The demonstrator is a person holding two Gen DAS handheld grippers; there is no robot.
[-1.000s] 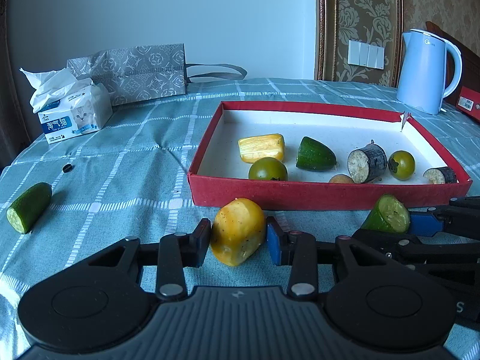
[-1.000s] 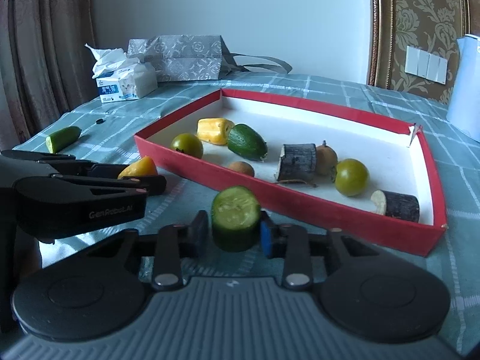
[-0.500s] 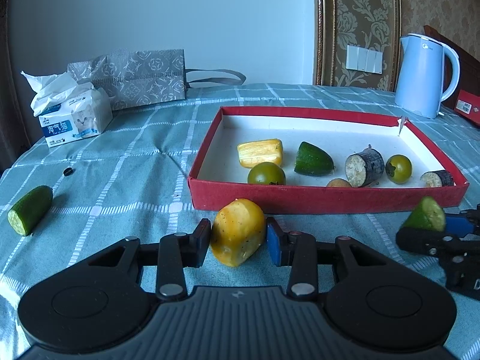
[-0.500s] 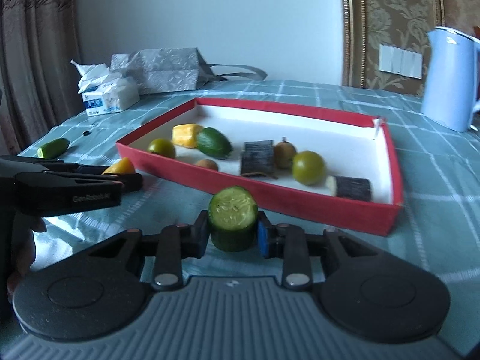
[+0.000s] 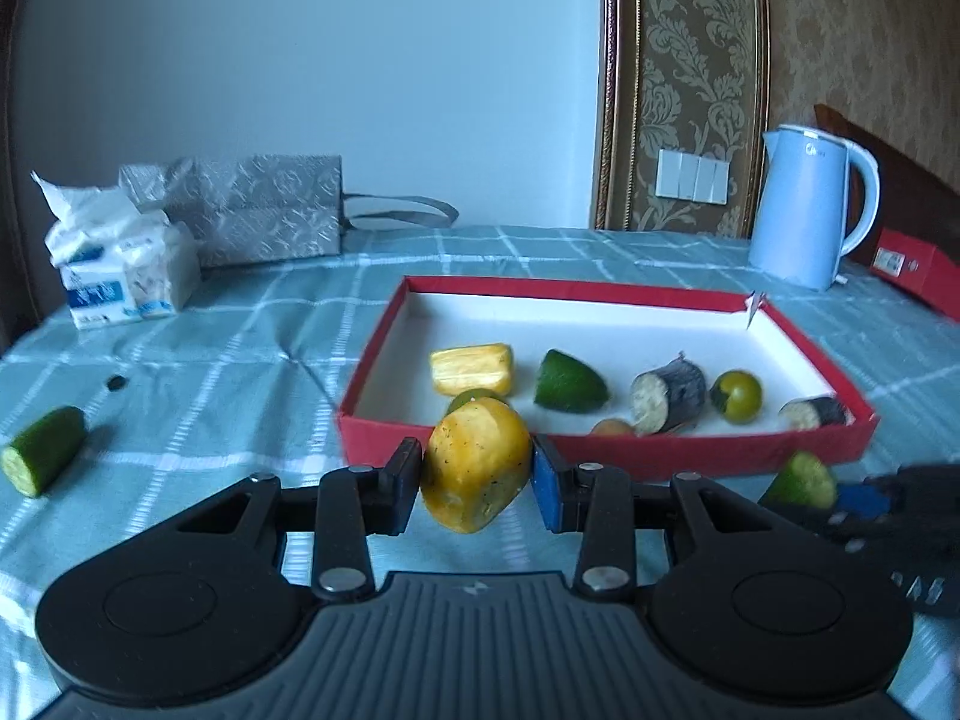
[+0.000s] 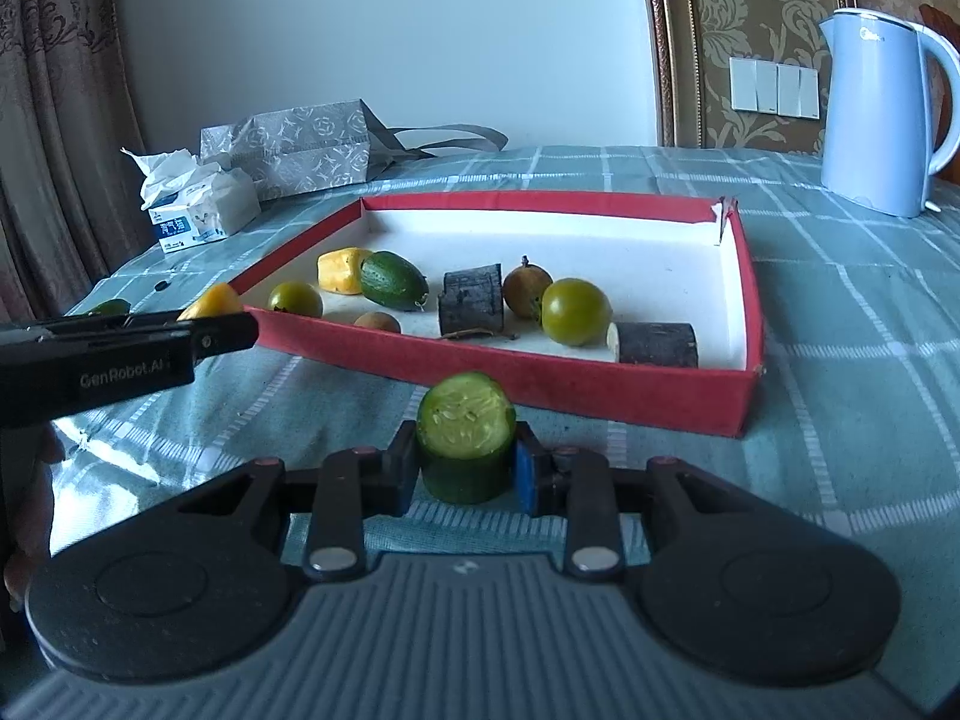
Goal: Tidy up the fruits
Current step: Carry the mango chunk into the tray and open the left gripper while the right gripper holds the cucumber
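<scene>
Left gripper [image 5: 477, 480] clenched on a yellow fruit piece [image 5: 476, 464], pads pressing its two flanks, held just short of the near wall of the red tray [image 5: 600, 461]. Right gripper [image 6: 465, 462] clamped on a cucumber chunk [image 6: 465, 437], likewise hovering in front of the tray's near wall, off to the right of the left one. Chunk standing with its cut face tipped up and toward the camera, long axis running roughly upright between the pads; yellow piece sitting taller than wide, long axis near vertical and leaning a little left at the bottom

Likely trouble from here:
- clipping the tray's near wall if carried forward too low, shoving the light tray across the bench [image 5: 228, 372]
- cucumber slipping, since smooth skin and a round flank give the pads little purchase
- dropping onto pieces already inside, such as the green tomato [image 6: 576, 311] or the eggplant piece [image 6: 655, 344] near the front, and setting them rolling
- grippers crowding each other at the same wall

Another cucumber piece [image 5: 42, 457] lying far left on the bench, long axis slanting away from the camera, cut end nearest
</scene>
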